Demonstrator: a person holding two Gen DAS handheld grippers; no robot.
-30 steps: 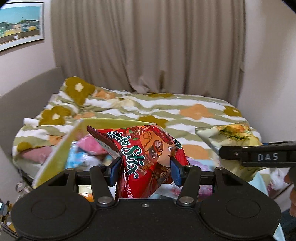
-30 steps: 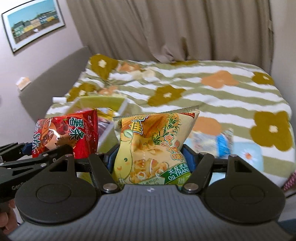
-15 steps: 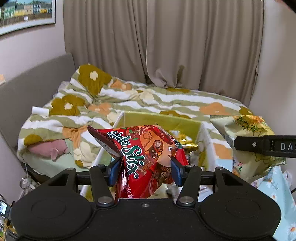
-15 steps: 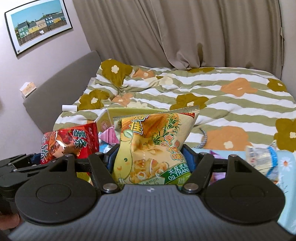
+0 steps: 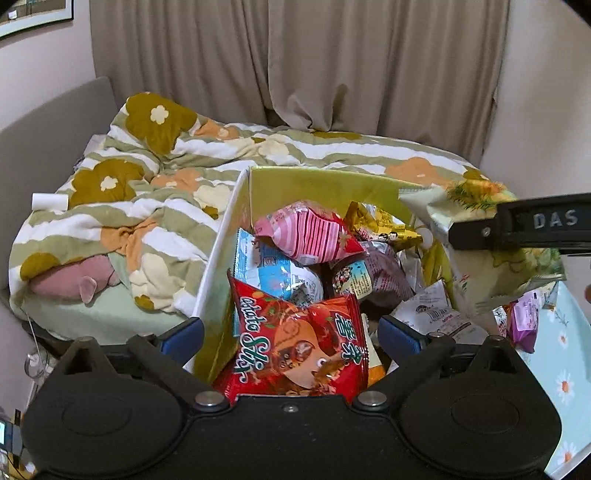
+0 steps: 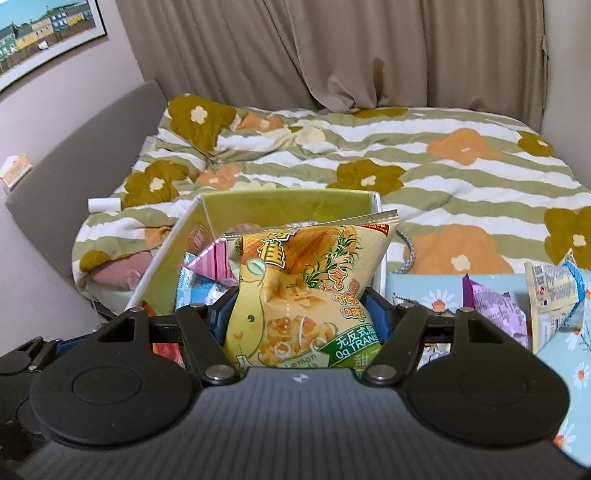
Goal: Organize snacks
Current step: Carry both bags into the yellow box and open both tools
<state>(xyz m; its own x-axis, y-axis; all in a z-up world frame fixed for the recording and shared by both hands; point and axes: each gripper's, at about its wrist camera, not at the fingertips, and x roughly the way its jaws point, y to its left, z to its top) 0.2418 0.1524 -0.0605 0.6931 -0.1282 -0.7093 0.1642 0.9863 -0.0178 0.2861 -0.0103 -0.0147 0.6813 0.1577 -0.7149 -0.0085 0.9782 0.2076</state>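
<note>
A beige curtain [image 5: 332, 66] hangs behind a bed [image 6: 424, 162] with a striped flower quilt, and a framed picture [image 6: 44, 26] is on the wall at 10 o'clock. In front of the bed stands an open box [image 5: 317, 181] with green inner walls, half full of snack packets.

The red snack bag [image 5: 299, 350] is light, soft and puffed with air, and its foil is slippery. I judge that the flat sealed edge is the best place to take it, because the middle would crush.

The left gripper [image 5: 291, 332] has just been opening its jaws. They stand wide now, and the red bag lies loose between them, at 6 o'clock in the box, with no pad pressing it.

The right gripper [image 6: 301, 310] has its jaws closed on the yellow lemon chip bag [image 6: 306, 288], which it holds upright over the box, near the wall at 3 o'clock.
</note>
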